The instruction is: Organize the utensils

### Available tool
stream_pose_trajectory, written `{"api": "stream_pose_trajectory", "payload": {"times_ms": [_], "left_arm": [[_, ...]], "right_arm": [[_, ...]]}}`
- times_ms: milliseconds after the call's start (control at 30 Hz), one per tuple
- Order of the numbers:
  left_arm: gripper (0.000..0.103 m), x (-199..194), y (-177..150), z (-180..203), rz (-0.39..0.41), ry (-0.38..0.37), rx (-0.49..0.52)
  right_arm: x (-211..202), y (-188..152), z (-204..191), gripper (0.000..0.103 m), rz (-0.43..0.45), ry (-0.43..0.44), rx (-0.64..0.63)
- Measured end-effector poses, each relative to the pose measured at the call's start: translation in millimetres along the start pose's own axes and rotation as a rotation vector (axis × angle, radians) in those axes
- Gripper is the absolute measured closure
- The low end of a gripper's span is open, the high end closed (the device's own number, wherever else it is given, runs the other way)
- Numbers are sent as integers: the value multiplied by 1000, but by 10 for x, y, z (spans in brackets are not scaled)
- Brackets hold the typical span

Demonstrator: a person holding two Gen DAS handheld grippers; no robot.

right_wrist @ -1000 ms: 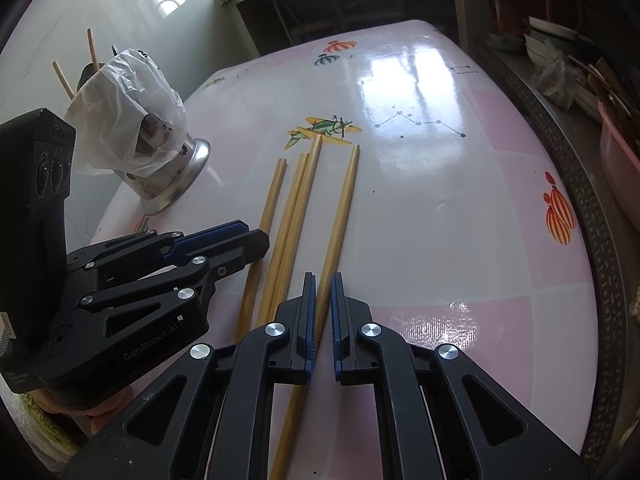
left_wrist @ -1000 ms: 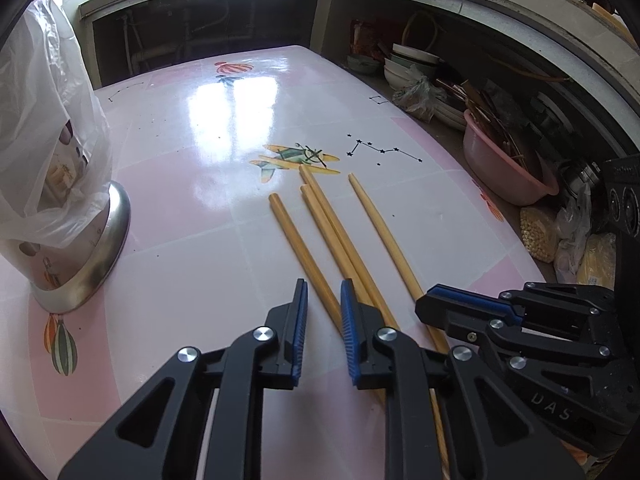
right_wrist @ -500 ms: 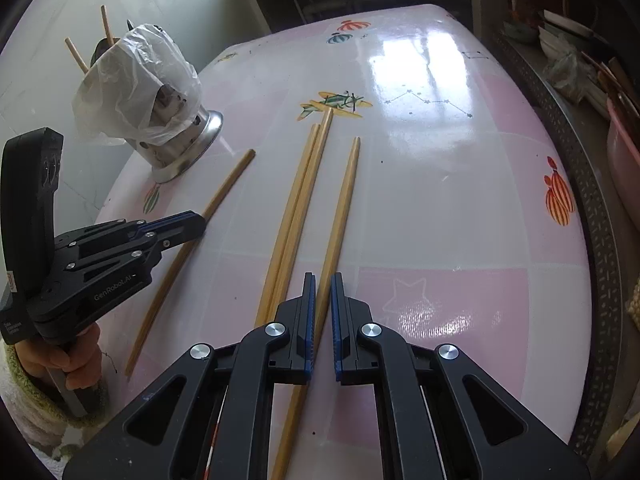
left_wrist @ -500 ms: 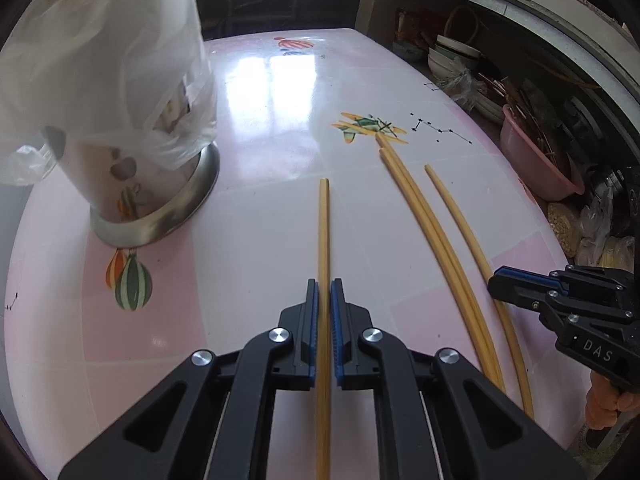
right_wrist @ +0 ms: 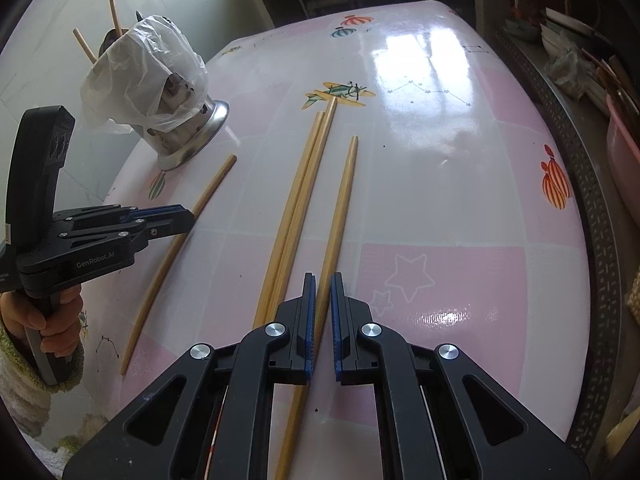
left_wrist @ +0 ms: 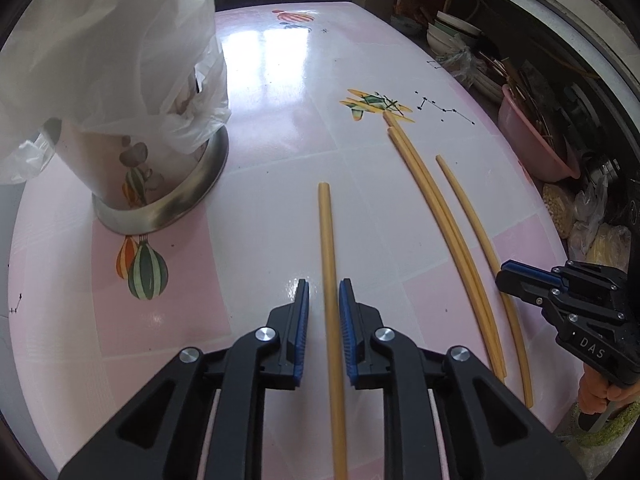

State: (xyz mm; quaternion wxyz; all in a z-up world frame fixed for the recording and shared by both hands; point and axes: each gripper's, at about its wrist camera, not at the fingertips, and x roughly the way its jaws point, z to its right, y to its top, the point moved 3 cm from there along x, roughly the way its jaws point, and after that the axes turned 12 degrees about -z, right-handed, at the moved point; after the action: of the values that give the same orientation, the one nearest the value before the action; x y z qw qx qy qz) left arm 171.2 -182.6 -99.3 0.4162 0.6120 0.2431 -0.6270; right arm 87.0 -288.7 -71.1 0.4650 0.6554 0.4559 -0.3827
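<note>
Since half a second ago the left tool (left_wrist: 323, 292) has let go of the lone chopstick (left_wrist: 329, 264): its jaws, then pinched tight on the stick, are now opening, the stick lying loose in the gap with neither pad pressing it. A second ago this stick lay with the others; now it lies apart on the counter (left_wrist: 272, 80), pointing toward the holder (left_wrist: 160, 184) wrapped in a plastic bag (left_wrist: 112, 52). The right tool (right_wrist: 322, 292) has barely shifted. Its jaws are together but for a narrow slit, clamped on nothing; the rightmost chopstick (right_wrist: 340, 216) passes beneath them on the counter.

The other three chopsticks lie in a row: a touching pair (right_wrist: 300, 196), then the rightmost one just beside.

The right view alone shows two sticks (right_wrist: 116, 16) already standing in the holder, and the hand (right_wrist: 48, 320) in a fuzzy sleeve (right_wrist: 24, 380) gripping the left tool's handle. The left view alone shows the pink basin (left_wrist: 532, 136) and stacked bowls (left_wrist: 452, 34) on the shelf beyond the counter.
</note>
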Motion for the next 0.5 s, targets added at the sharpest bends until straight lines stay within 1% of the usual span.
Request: {"api": "stream_pose_trajectory", "payload": {"times_ms": [100,233,367,433,500], "left_arm": [[79,21,91,24,-9,18,21],[79,57,204,41,-4,43,32],[79,87,282,54,24,95,37],[80,97,284,79,35,125,39],[91,104,280,98,50,159,48]], "right_arm": [[1,-1,10,97,1,5,1],[3,1,18,97,1,12,3],[-1,-3,21,97,1,18,5],[-4,-6,35,97,1,21,6],[-5,-5,37,97,0,21,4]]}}
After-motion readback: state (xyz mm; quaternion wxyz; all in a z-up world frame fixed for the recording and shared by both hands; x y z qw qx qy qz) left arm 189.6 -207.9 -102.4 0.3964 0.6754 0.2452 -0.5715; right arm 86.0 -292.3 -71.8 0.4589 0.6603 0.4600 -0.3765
